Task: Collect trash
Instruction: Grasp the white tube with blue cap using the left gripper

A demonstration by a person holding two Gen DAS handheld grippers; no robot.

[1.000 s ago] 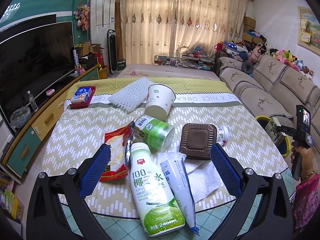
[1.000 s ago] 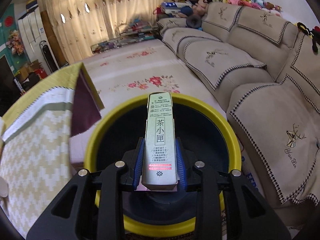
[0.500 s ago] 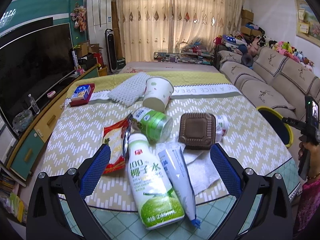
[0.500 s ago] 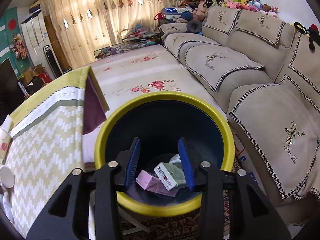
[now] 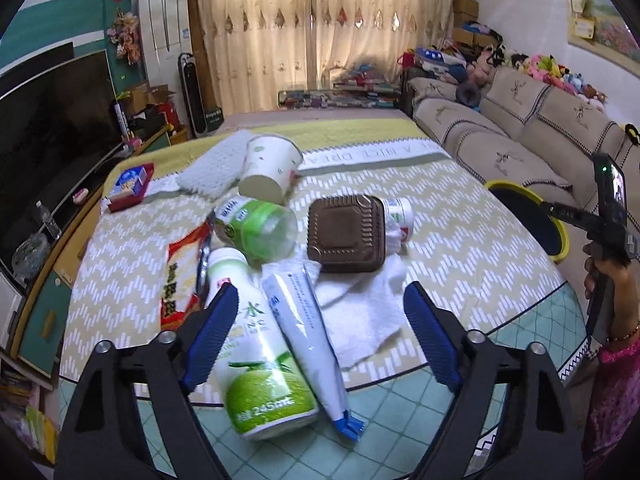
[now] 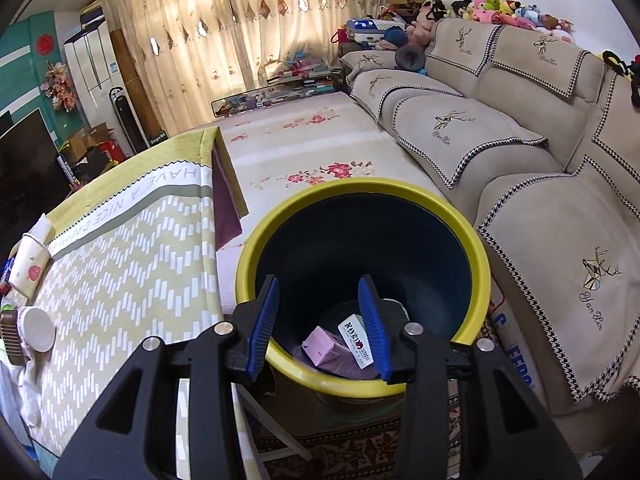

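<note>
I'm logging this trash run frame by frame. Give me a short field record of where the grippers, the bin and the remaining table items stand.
left gripper: open, empty, hovering over the table's near edge
right gripper: open, empty, above the bin
bin: yellow rim, dark inside, on the floor between table and sofa
in bin: purple carton, white box
table: chevron cloth
near edge: coconut water bottle and white tube, lying side by side
middle: green-labelled bottle, brown tray, white tissue, red snack wrapper
far side: paper cup on its side
</note>
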